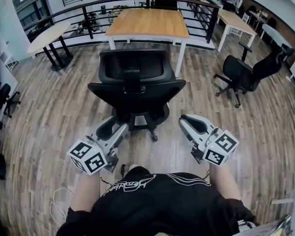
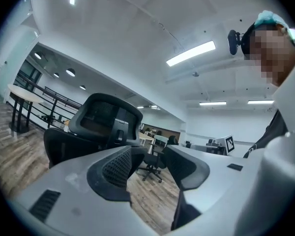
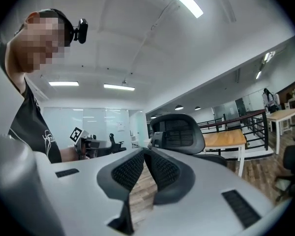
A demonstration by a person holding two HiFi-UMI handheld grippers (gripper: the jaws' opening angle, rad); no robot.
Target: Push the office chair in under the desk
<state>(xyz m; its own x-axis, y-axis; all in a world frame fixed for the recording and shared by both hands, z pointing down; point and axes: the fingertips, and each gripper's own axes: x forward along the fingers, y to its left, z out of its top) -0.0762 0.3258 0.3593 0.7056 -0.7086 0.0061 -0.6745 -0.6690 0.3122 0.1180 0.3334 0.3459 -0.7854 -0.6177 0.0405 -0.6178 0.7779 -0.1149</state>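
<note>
Office chair [image 1: 135,90] at frame centre, back turned to the grippers, short of desk [image 1: 150,22] at upper centre. Straight ahead of both: left gripper [image 1: 112,128], jaws apart and empty, seemingly nearer; right gripper [image 1: 191,123], jaws together, empty.

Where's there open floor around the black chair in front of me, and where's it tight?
Bare floor lies left of the office chair, toward the round white table, and right of it, before the second chair. It is tight between the chair and the wooden desk.
</note>
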